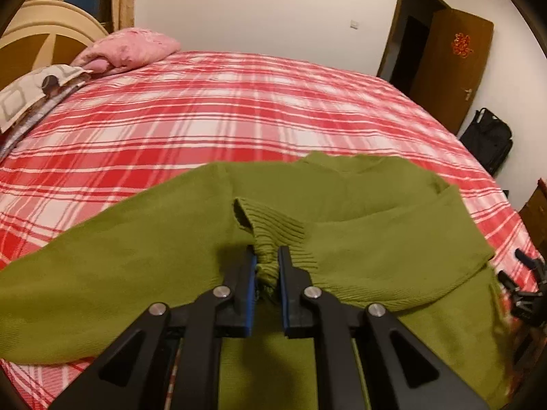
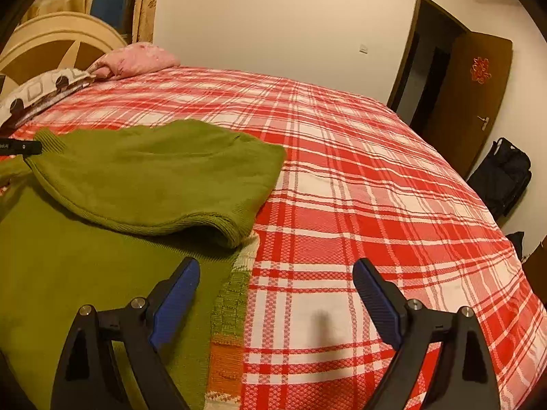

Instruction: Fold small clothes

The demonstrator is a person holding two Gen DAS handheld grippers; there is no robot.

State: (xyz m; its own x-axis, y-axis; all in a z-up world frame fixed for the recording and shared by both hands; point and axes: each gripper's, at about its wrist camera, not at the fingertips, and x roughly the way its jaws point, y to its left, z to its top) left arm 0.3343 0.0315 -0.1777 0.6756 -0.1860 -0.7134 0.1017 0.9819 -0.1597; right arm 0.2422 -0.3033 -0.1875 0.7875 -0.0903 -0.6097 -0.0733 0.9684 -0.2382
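Left wrist view: a green sweater [image 1: 376, 239] is seen spread on a bed [image 1: 239, 102] covered in red and white plaid, near the near edge. The left gripper [image 1: 267, 266] is closed to a narrow gap, and the ribbed cuff [image 1: 273, 229] of a sleeve is pinched between its blue pads. The right gripper [image 1: 523, 290] is glimpsed at the far right edge of this view, beside the sweater.

In the right wrist view the right gripper [image 2: 277, 294] is held wide, with nothing between its jaws; its left finger is over the sweater's right edge, its right finger over bare plaid. A folded sleeve [image 2: 154, 177] is laid across the sweater body. A pink pillow [image 2: 136, 58] is seen at the far left, an open door [image 2: 471, 102] at the far right.
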